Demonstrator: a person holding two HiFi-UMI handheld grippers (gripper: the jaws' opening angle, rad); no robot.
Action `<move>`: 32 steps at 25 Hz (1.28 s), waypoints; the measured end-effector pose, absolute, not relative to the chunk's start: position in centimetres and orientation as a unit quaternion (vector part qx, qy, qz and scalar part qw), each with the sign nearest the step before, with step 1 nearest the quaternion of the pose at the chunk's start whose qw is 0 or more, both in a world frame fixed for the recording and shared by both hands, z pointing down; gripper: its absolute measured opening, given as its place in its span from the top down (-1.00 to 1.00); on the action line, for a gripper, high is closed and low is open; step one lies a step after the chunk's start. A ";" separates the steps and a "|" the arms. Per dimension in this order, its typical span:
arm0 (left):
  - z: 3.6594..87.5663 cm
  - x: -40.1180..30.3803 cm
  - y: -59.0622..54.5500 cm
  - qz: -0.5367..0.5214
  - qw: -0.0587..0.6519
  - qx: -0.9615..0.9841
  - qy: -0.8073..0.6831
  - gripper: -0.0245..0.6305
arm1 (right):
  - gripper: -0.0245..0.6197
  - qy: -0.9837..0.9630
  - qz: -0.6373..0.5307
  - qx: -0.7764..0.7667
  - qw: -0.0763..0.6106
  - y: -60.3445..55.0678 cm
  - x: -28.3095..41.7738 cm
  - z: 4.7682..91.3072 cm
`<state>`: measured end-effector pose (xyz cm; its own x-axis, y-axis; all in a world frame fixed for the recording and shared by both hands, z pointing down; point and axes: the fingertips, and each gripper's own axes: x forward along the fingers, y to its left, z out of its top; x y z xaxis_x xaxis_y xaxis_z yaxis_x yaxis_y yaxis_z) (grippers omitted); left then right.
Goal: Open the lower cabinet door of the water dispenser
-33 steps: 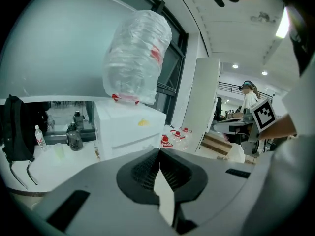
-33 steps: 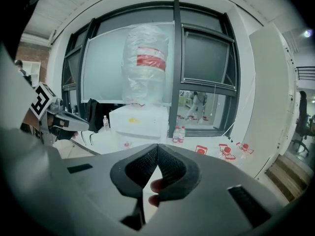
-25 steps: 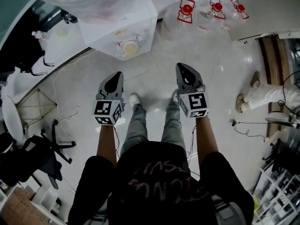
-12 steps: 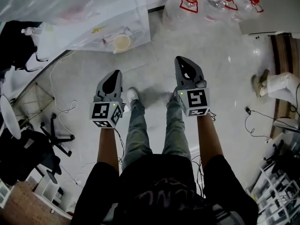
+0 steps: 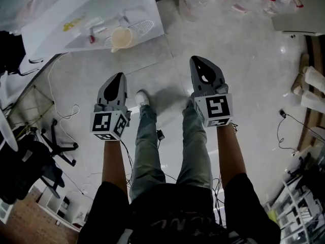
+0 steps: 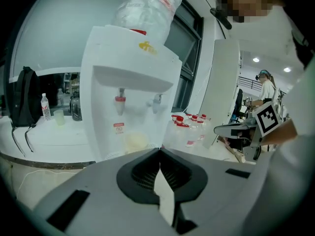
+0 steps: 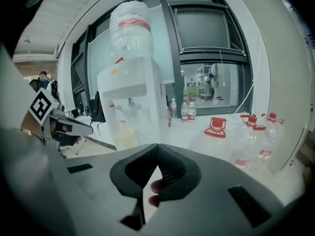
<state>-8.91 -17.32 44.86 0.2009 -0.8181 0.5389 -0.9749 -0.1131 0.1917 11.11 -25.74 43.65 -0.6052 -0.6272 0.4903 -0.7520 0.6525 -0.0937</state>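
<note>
Both claws are clenched on nothing: the left gripper [image 5: 120, 76] sits left of centre in the head view and the right gripper [image 5: 196, 60] right of centre. Farther off, the water dispenser [image 5: 96, 14] stands upright in the upper left of the frame, so the left gripper is nearer. Its lower door, below the taps [image 6: 119, 101], is hidden behind the gripper bodies, and reaching it probably means going forward and lower.

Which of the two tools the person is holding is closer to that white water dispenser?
Left. In the head view, the left tool is directly below the water dispenser, pointing at its front. The right tool is off to the dispenser's right side, farther from it.
</note>
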 end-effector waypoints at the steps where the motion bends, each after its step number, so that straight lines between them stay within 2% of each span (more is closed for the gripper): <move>1: 45.7 -8.9 -17.2 0.152 0.258 0.730 -0.615 0.89 | 0.88 -0.883 0.151 0.385 0.223 -25.6 11.2 44.7; 3: 47.5 -8.9 -17.1 0.152 0.258 0.728 -0.617 0.89 | 0.88 -0.883 0.157 0.378 0.232 -25.6 11.3 46.6; 9: 52.7 -9.3 -16.7 0.151 0.252 0.724 -0.624 0.89 | 0.88 -0.897 0.130 0.372 0.199 -26.8 10.2 51.0; 15: 57.7 -10.0 -16.6 0.146 0.249 0.720 -0.631 0.89 | 0.88 -0.897 0.134 0.368 0.206 -27.0 9.2 55.4; 32: 69.1 -13.0 -20.2 0.124 0.201 0.726 -0.646 0.89 | 0.88 -0.908 0.099 0.361 0.187 -30.3 6.8 68.2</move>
<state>-12.97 -20.21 69.08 0.1352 -0.8880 0.4395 -0.9877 -0.0855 0.1312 6.81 -30.33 68.19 -0.6697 -0.6178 0.4121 -0.6922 0.7203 -0.0450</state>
